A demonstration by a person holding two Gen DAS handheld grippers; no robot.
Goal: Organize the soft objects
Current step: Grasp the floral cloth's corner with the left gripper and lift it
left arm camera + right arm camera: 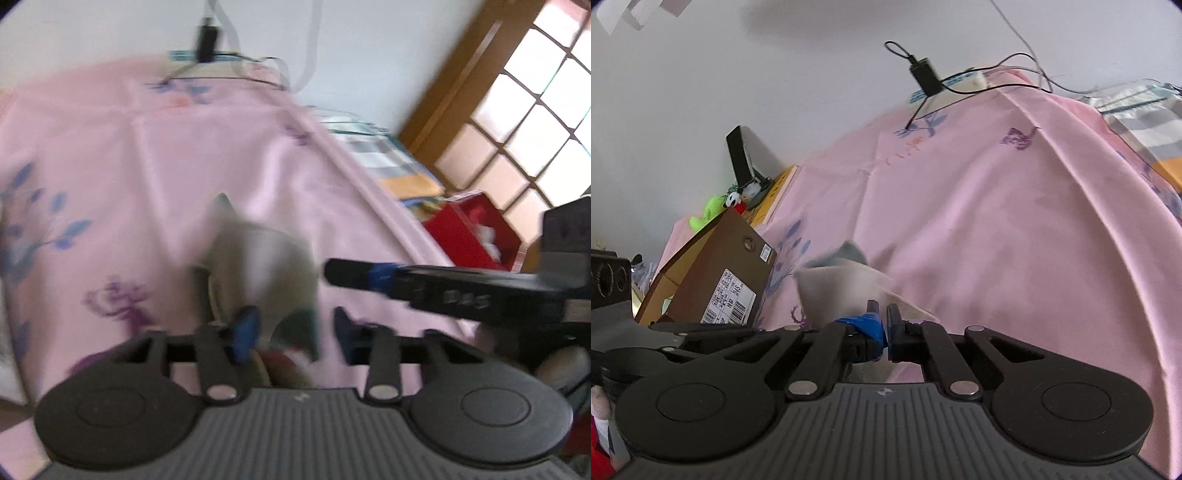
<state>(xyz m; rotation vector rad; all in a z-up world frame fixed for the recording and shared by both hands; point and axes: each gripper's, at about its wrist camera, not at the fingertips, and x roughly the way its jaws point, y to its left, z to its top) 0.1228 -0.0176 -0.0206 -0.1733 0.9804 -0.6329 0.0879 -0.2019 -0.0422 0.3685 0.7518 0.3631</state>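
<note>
Grey-white soft cloth (842, 291) hangs off my right claw (884, 325), pinched; long axis approx vertical, tip up. Left claw (291, 332) spread w/ cloth between, over pink sheet (147, 166).

Pink sheet (997, 229) — blue, purple motifs; seemingly grey-white cloth (842, 291)

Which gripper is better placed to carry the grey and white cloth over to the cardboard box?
Probably right: the right gripper looks closed on the grey and white cloth; the cardboard box sits just beside. The left gripper is open.
</note>
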